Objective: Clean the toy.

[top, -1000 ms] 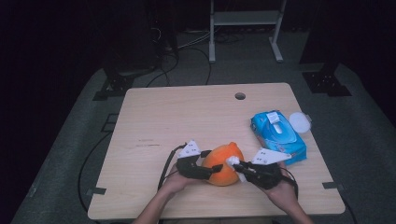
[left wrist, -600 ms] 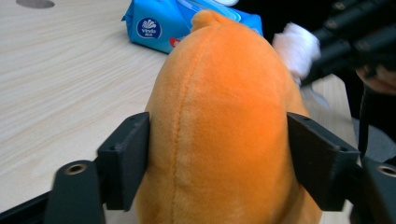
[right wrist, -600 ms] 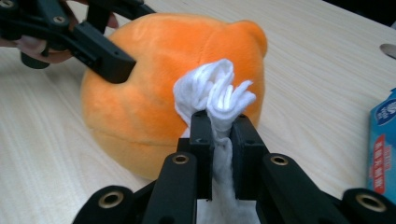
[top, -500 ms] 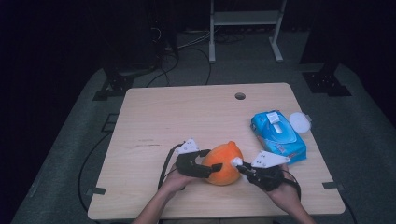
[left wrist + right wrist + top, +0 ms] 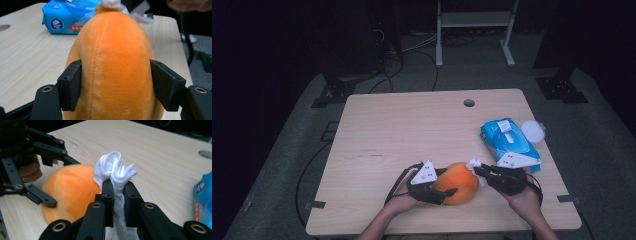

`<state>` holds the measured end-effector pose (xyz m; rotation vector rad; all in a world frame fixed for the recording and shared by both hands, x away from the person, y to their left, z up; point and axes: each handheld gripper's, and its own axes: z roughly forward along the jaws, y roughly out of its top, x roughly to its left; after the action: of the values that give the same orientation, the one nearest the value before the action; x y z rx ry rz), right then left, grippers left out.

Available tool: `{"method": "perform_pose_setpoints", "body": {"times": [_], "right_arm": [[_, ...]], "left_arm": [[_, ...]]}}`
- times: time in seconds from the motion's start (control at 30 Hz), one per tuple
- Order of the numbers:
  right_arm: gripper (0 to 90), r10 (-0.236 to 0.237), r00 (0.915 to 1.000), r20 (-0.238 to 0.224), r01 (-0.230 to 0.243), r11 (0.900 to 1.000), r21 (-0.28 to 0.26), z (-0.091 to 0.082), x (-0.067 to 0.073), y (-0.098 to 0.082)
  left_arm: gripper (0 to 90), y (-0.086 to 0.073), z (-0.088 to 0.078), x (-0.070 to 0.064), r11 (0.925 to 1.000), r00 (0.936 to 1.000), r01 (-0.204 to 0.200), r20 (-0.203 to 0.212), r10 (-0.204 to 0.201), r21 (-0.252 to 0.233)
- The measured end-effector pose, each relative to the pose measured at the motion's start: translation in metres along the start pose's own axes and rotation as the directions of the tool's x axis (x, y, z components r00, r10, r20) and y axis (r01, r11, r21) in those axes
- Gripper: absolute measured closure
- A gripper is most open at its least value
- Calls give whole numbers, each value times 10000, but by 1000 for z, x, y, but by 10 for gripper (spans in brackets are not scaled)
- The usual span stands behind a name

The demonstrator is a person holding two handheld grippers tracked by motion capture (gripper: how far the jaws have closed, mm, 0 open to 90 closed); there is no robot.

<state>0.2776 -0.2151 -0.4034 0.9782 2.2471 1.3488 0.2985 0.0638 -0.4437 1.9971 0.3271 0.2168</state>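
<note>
An orange plush toy [image 5: 460, 183] lies near the table's front edge. My left gripper [image 5: 451, 182] is shut on it from the left. Its jaws have just been closing, and in the left gripper view both pads [image 5: 71, 83] press into the plush [image 5: 115, 62]. My right gripper [image 5: 477, 170] sits just right of the toy, shut on a crumpled white wipe [image 5: 473, 164]. In the right gripper view the wipe [image 5: 113, 171] bunches above the shut jaws [image 5: 117, 187], close to the plush [image 5: 70, 190].
A blue pack of wet wipes [image 5: 509, 140] lies at the right of the wooden table [image 5: 412, 130], with a round white lid [image 5: 533, 131] beside it. A cable hole [image 5: 469, 103] is near the far edge. A metal stand and cables are on the floor beyond.
My right hand has shifted slightly to the right with the wipe still in its jaws. My left gripper has stayed in place around the plush.
</note>
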Motion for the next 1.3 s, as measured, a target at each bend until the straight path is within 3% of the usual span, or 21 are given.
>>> {"method": "perform_pose_setpoints", "body": {"times": [0.07, 0.17, 0.27, 0.37, 0.43, 0.53, 0.63, 0.77, 0.83, 0.87, 1.0, 1.07, 1.2, 1.3], "right_arm": [[802, 417, 9991, -25, -416, 9988, 249, 2, -8, -8], [802, 701, 9974, -186, -696, 9973, 231, 1, -11, -10], [802, 461, 9985, -291, -464, 9989, -89, -3, -2, 0], [801, -100, 9992, -376, 92, 9997, -215, -5, 8, 8], [801, -240, 9994, -265, 238, 9997, -73, -4, 8, 7], [800, -42, 9999, -129, 46, 9995, 299, -2, -1, 0], [800, 378, 9986, -379, -365, 9987, 360, -5, -4, 1], [800, -385, 9970, -667, 397, 9991, 158, -6, 14, 13], [798, -753, 9962, -448, 771, 9962, 405, -2, 17, 11], [798, -694, 9966, -433, 713, 9964, 448, -1, 15, 10], [798, -98, 9999, -30, 100, 9971, 750, -7, -4, 3], [798, 203, 9998, -63, -197, 9972, 728, -12, -8, 1], [797, -154, 9989, -447, 171, 9991, 385, -11, 4, 9], [798, -640, 9963, -581, 684, 9947, 770, -5, 13, 10]], "left_arm": [[312, -1, 0, 1, 9999, 10000, 93, 20, -93, -101], [304, 1, 2, -4, 9998, 9998, -174, -86, 174, -11], [299, 2, 3, -8, 9990, 9989, -456, -111, 457, 13], [291, 4, 5, -13, 9966, 9966, -817, -84, 817, 76], [286, 4, 4, -13, 9972, 9972, -746, -26, 746, 26], [286, 4, 5, -12, 9982, 9982, -588, 66, 589, -80], [269, 6, 9, -17, 9965, 9964, -838, 108, 838, -55], [271, 8, 12, -22, 9944, 9944, -1060, 34, 1060, -43], [274, 7, 11, -21, 9962, 9962, -872, 68, 871, 39], [276, 7, 10, -19, 9971, 9971, -753, 103, 754, -54], [275, 5, 9, -16, 9990, 9989, -428, 190, 430, -128], [271, 6, 10, -17, 9989, 9988, -452, 157, 454, -133], [261, 7, 12, -21, 9986, 9987, -505, 5, 505, -143], [191, 10, 9, -18, 9989, 9993, -334, 130, 339, -318]]}}
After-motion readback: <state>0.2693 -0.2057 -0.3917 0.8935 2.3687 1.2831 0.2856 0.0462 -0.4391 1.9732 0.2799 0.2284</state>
